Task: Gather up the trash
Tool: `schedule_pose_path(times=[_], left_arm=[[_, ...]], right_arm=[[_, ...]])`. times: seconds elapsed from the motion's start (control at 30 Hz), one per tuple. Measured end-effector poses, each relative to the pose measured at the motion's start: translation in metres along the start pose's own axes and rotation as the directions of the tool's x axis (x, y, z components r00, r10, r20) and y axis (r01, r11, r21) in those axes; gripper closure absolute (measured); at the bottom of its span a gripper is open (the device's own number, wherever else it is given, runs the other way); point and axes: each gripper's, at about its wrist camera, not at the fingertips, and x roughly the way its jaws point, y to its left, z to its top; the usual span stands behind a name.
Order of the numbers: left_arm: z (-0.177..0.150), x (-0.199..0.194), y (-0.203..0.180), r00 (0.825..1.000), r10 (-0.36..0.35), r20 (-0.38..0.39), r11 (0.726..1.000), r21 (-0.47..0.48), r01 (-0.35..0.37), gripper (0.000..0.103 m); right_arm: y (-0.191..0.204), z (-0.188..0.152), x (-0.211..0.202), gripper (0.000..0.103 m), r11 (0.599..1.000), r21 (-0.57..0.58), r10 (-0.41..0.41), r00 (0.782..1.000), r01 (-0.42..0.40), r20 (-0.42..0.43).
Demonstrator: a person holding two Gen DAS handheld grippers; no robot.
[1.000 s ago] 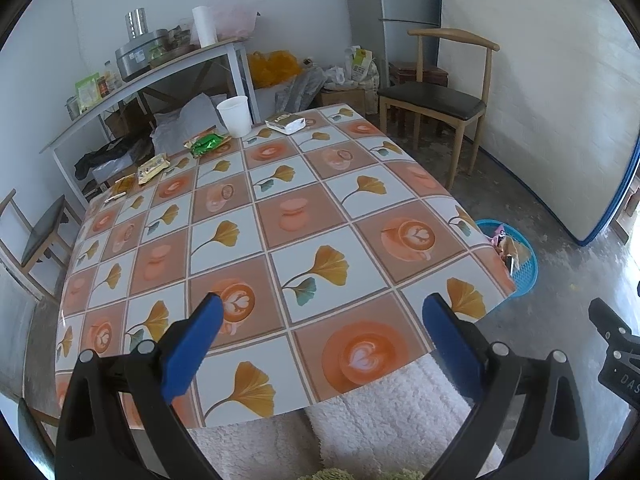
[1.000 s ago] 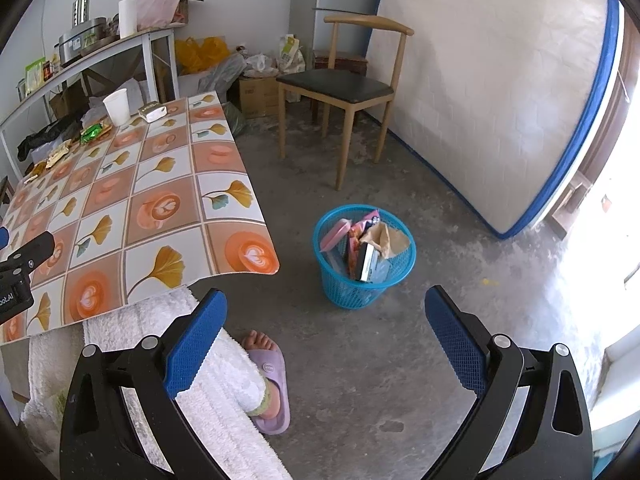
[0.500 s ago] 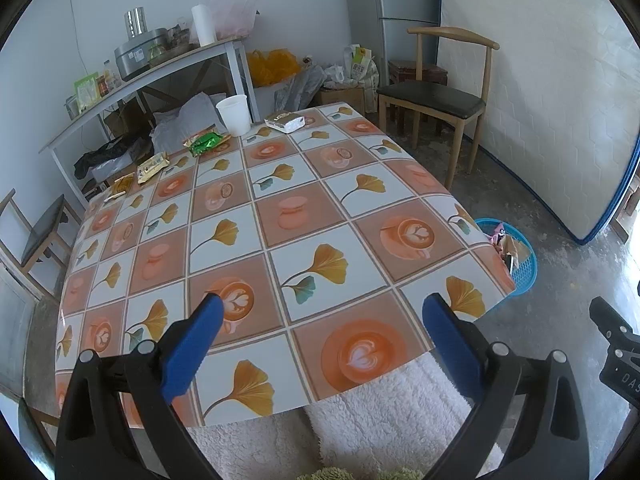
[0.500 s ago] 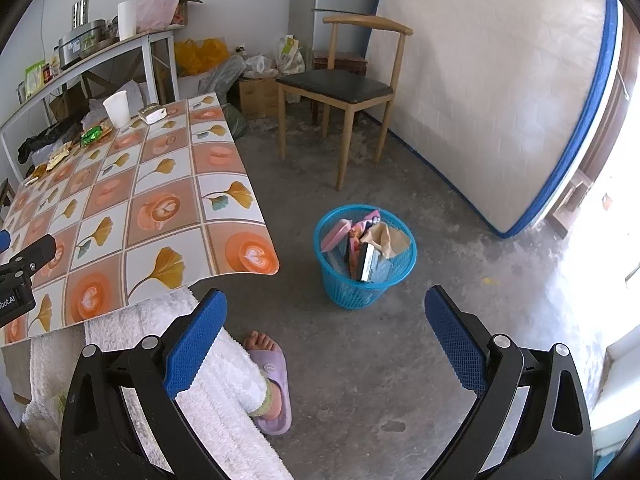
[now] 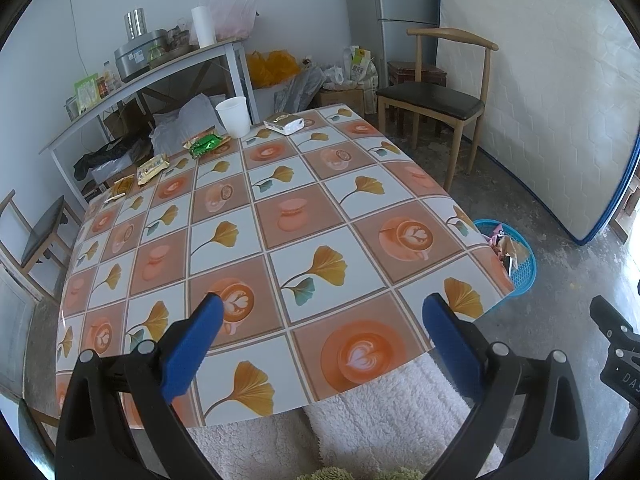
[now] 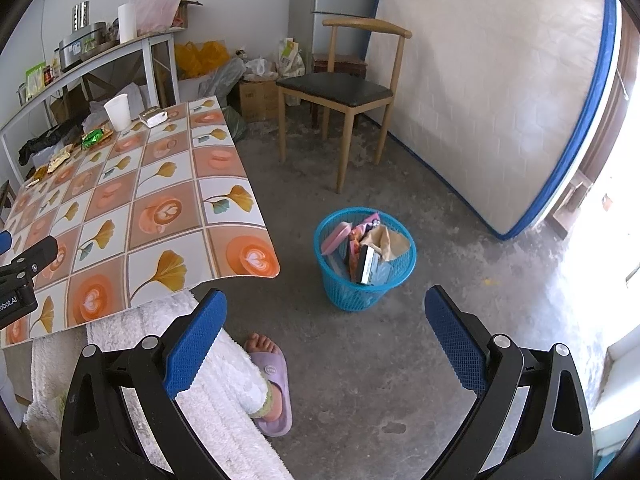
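My left gripper (image 5: 320, 312) is open and empty over the near edge of the patterned table (image 5: 280, 208). At the table's far edge lie a white paper cup (image 5: 233, 117), a silver wrapper (image 5: 289, 123), a green wrapper (image 5: 206, 144) and yellow snack packets (image 5: 152, 168). My right gripper (image 6: 322, 308) is open and empty, above the floor near the blue trash basket (image 6: 364, 260), which holds several wrappers and boxes. The basket also shows in the left wrist view (image 5: 516, 256).
A wooden chair (image 6: 340, 84) stands beyond the basket. A mattress (image 6: 500, 92) leans on the right wall. A shelf table (image 5: 152, 76) with pots and bags stands behind the table. The person's legs and a purple slipper (image 6: 272, 384) are by the table's near edge.
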Motion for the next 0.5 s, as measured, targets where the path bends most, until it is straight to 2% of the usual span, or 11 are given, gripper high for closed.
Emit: schedule_pose_path(times=[0.5], left_arm=[[0.0016, -0.0009, 0.0004, 1.0, 0.001, 0.003, 1.0, 0.001, -0.001, 0.005]], right_arm=[[0.0009, -0.0014, -0.0021, 0.008, 1.0, 0.009, -0.003, 1.0, 0.003, 0.003]])
